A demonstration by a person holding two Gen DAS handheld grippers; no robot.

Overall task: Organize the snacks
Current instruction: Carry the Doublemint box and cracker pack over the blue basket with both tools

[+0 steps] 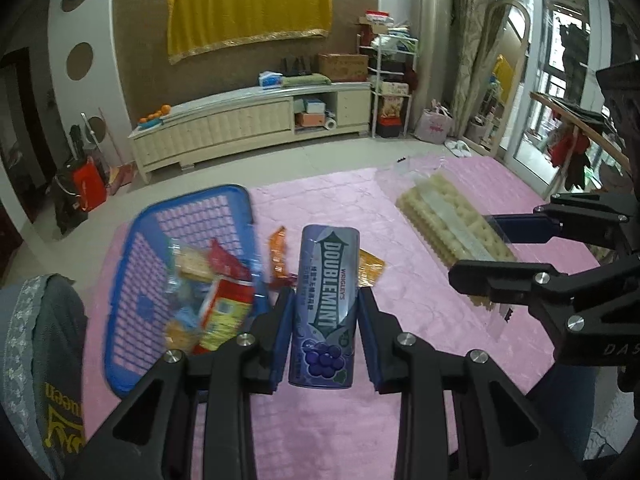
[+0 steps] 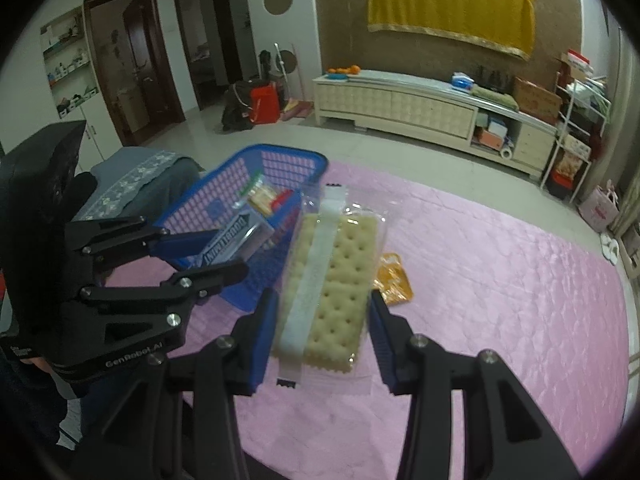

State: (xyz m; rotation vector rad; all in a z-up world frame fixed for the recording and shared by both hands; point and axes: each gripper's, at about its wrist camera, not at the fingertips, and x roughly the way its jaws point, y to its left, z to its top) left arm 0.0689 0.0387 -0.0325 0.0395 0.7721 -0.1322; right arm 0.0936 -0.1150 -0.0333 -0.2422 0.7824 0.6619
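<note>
Two items are in transit: left gripper (image 1: 325, 334) clamps the gum bottle (image 1: 325, 308); right gripper (image 2: 324, 330) clamps the cracker pack (image 2: 332, 284). Basket (image 1: 120, 312) at 9 o'clock holds several snacks. Two sachets (image 1: 280, 256) remain on the mat (image 1: 420, 320) at 12.

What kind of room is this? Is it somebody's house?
Most likely a living room in a home. A long cream cabinet stands against the wall under a yellow cloth, wooden doors lead elsewhere, and white slippers lie on the floor.
</note>
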